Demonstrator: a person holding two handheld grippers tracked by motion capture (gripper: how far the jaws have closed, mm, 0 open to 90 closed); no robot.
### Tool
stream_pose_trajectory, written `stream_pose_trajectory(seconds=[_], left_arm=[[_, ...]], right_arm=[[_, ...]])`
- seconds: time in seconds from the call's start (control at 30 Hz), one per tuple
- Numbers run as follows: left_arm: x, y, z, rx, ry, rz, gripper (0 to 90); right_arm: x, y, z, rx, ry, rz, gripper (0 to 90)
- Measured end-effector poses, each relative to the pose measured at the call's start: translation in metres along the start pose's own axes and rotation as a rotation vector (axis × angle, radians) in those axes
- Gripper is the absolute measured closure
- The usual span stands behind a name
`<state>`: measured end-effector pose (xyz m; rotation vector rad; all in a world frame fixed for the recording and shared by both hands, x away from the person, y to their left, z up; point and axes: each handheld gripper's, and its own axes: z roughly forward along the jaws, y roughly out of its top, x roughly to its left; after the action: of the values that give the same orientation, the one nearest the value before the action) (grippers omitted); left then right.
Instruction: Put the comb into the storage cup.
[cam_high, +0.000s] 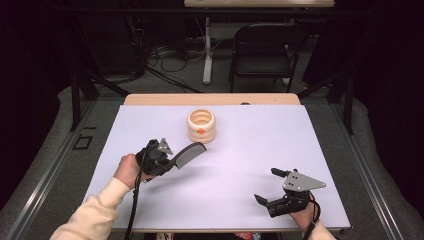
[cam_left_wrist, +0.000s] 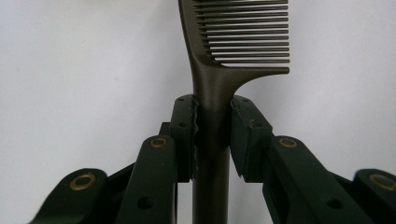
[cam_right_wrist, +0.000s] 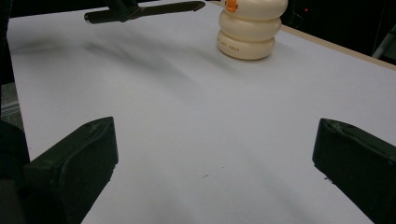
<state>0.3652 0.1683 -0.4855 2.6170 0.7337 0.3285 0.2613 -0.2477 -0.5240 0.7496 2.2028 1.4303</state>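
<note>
The left tool (cam_high: 172, 161) is clamped on the handle of a dark comb (cam_high: 189, 153), holding it above the desk (cam_high: 240, 145) at the left, teeth end pointing toward the cream ribbed holder (cam_high: 201, 125) (which stands at the far middle). The right tool (cam_high: 267, 186) rests near the right front, jaws spread wide with nothing between them.

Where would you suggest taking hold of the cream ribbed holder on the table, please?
Grip the cream holder across its ribbed sides from above, probably in a groove: it stands upright, mouth open, and the open right gripper is free.
</note>
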Motion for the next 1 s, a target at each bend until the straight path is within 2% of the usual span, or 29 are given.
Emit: stream_pose_trajectory(seconds=[0.6, 1.0], left_arm=[[0.007, -0.006, -0.005, -0.058, 0.024, -0.052, 72.2], [0.014, -0.015, -0.009, -0.117, 0.036, -0.11, 72.2]], right_arm=[[0.0, 0.0, 0.001, 0.002, -0.002, 0.003, 0.0], [-0.001, 0.0, 0.001, 0.004, 0.0, 0.004, 0.0]])
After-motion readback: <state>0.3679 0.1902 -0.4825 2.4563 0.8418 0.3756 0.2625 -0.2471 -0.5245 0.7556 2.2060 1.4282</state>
